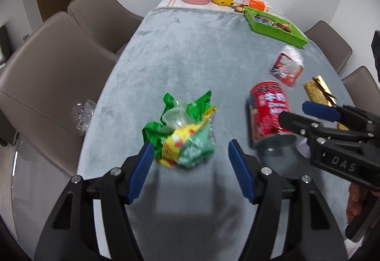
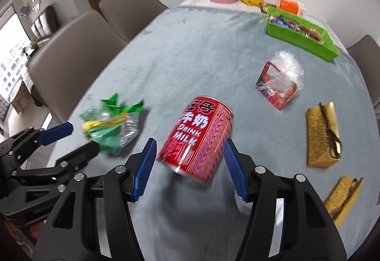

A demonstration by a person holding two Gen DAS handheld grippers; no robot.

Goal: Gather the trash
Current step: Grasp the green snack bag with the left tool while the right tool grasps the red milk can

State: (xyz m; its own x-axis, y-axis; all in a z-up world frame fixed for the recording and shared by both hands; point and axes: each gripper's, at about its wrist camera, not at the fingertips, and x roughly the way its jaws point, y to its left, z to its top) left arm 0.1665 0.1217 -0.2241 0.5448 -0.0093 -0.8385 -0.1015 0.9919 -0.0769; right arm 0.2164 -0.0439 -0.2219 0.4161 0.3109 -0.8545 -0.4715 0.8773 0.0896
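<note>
1. My left gripper (image 1: 188,167) has its blue-padded jaws standing apart with nothing clamped; the crumpled green and yellow foil snack wrapper (image 1: 182,135) lies on the grey plush cloth of the desk (image 1: 180,52) just ahead of the tips, its near edge between them.
2. That wrapper is a scrunched ball, green on top, yellow with red print lower down, pale silvery film showing inside. It has no clear long axis; its torn green corners stick upward and away from me.
3. My right gripper (image 2: 188,167) also has its jaws apart, and the red cylindrical milk drink can (image 2: 198,135) lies between the pads. Whether either pad touches it I cannot tell.
4. The can lies on its side, white "DRINK MILK" lettering upward. Its long axis runs from near me outward, leaning slightly right, with one silver end toward my jaws.
5. Farther right on the cloth lie a red packet under clear crinkled plastic (image 2: 280,84) and two gold wrapped bars (image 2: 321,135), well apart from the can.
6. A green plastic tray (image 2: 301,41) of snacks sits at the far right.
</note>
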